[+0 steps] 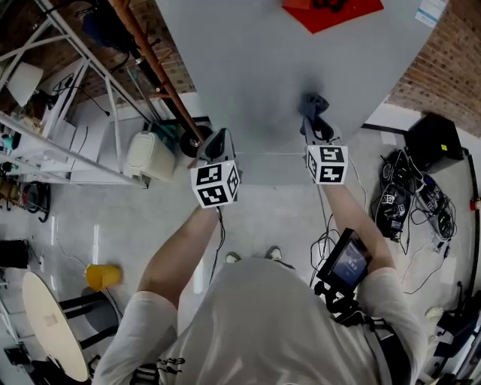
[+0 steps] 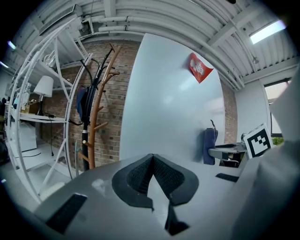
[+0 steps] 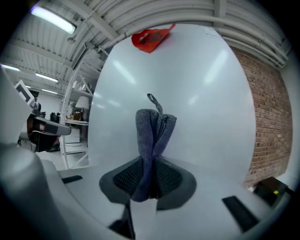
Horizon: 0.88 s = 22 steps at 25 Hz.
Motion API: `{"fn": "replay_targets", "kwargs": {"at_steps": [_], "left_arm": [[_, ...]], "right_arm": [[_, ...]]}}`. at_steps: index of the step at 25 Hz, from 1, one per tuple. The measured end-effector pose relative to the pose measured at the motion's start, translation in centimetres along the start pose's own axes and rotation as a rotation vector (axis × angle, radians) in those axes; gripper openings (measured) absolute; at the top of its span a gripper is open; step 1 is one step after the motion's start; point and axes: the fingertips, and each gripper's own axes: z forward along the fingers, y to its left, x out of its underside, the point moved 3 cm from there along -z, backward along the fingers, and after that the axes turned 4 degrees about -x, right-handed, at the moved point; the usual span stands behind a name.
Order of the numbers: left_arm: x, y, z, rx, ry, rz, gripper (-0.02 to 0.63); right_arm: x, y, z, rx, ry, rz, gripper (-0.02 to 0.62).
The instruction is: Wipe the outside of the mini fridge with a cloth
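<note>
The mini fridge point(image 1: 285, 68) shows as a tall pale grey panel with a red sticker point(image 1: 331, 11) near its top. My right gripper point(image 1: 316, 120) is shut on a blue-grey cloth point(image 1: 313, 101), which stands bunched at the fridge's face. In the right gripper view the cloth point(image 3: 153, 126) rises folded from between the shut jaws point(image 3: 151, 180), with the fridge point(image 3: 206, 93) right behind it. My left gripper point(image 1: 218, 139) hangs shut and bare at the fridge's left edge. Its jaws point(image 2: 151, 164) meet with nothing between them. The left gripper view also shows the cloth point(image 2: 209, 146) against the fridge point(image 2: 173, 108).
A wooden coat rack point(image 1: 150, 60) and a white metal shelf frame point(image 1: 68, 143) stand left of the fridge, with a white container point(image 1: 149, 156) on the floor. Cables and black boxes point(image 1: 406, 195) lie at the right below a brick wall point(image 1: 443, 68). A yellow cup point(image 1: 101, 276) lies lower left.
</note>
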Motion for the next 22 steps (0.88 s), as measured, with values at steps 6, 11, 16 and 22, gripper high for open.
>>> {"fn": "replay_targets", "kwargs": {"at_steps": [6, 11, 16, 22], "left_arm": [[0.3, 6.2, -2.2, -0.059, 0.014, -0.017, 0.003], [0.7, 12.1, -4.6, -0.114, 0.014, -0.036, 0.005], [0.9, 16.8, -6.7, -0.163, 0.014, -0.048, 0.004], [1.3, 20.9, -8.8, -0.188, 0.015, -0.039, 0.004]], "right_arm": [[-1.4, 9.2, 3.8, -0.123, -0.003, -0.029, 0.073], [-2.0, 16.1, 7.1, -0.196, 0.013, -0.051, 0.074], [-2.3, 21.1, 10.2, -0.246, 0.035, -0.064, 0.074], [-2.0, 23.7, 12.0, -0.232, 0.036, -0.083, 0.074]]}}
